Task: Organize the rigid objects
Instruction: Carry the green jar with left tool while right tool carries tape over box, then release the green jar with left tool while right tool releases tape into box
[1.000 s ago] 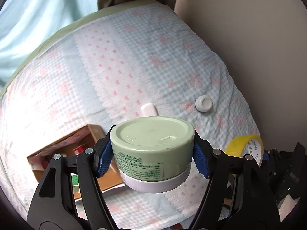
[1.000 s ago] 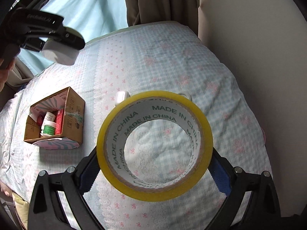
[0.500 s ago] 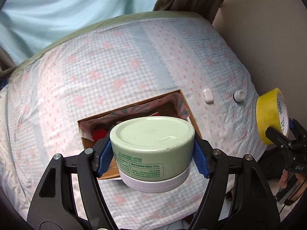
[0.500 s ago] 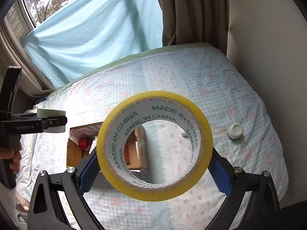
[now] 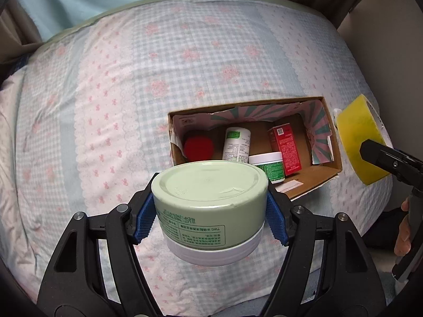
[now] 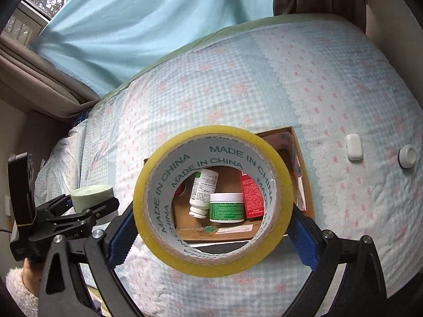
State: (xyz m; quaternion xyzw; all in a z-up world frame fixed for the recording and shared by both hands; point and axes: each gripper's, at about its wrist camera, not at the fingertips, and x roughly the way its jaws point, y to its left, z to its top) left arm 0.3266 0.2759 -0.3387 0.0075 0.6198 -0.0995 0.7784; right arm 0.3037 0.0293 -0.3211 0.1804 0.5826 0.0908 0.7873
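Note:
My left gripper [image 5: 210, 218] is shut on a pale green jar [image 5: 210, 198] with a white base, held above the bed just in front of an open cardboard box [image 5: 327, 132]. The box holds a red-capped item [image 5: 198, 146], a white bottle [image 5: 236, 144], a green-labelled jar [image 5: 268, 165] and a red carton [image 5: 285, 148]. My right gripper [image 6: 212, 229] is shut on a yellow tape roll [image 6: 211, 260], held over the box [image 6: 300, 158]. The tape also shows at the right in the left wrist view [image 5: 357, 137]. The left gripper and its jar [image 6: 91, 194] show at the left in the right wrist view.
The bed [image 5: 105, 92] has a checked pink and blue cover. A small white rectangular case [image 6: 353, 147] and a round white object [image 6: 408, 155] lie on it right of the box. A blue curtain [image 6: 132, 21] and a beige wall bound the bed.
Both grippers have moved towards the box with their loads. The box now lies directly ahead of each, and its contents are in plain view.

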